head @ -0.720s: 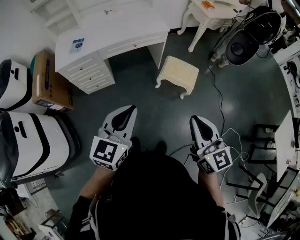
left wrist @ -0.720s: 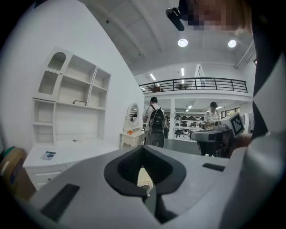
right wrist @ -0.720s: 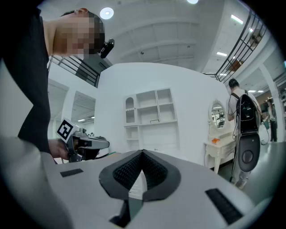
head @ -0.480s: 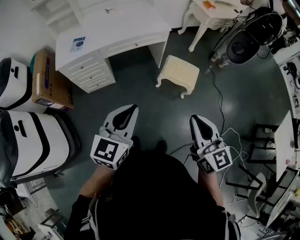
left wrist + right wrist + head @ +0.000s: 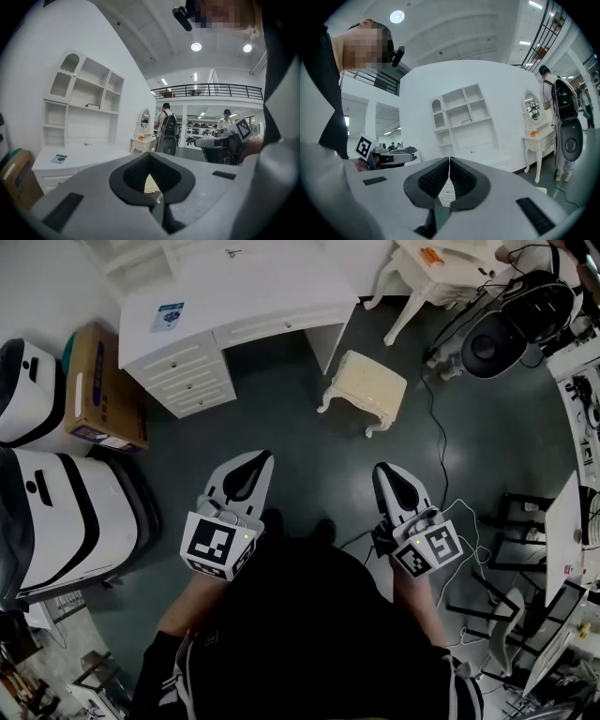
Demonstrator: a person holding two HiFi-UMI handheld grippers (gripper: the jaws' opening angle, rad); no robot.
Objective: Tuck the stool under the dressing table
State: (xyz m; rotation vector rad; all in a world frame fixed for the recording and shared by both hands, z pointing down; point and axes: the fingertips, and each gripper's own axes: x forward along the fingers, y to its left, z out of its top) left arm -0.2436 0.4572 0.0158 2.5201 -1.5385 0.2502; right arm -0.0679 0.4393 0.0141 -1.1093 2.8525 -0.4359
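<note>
1. Standing ahead of both grippers, the stool (image 5: 367, 390) stays just outside the dressing table (image 5: 246, 298), as before.
2. Left gripper (image 5: 257, 457) and right gripper (image 5: 382, 469) remain closed and empty; the right has edged slightly left.

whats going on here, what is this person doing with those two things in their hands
A person stands on a dark floor with a white two-jaw gripper in each hand. The left gripper and the right gripper are both shut and empty, held out in front of the body. The small cream stool stands out on the open floor ahead, between a white desk with drawers and a small white table with curved legs. It is under neither table, and neither gripper touches it.
</note>
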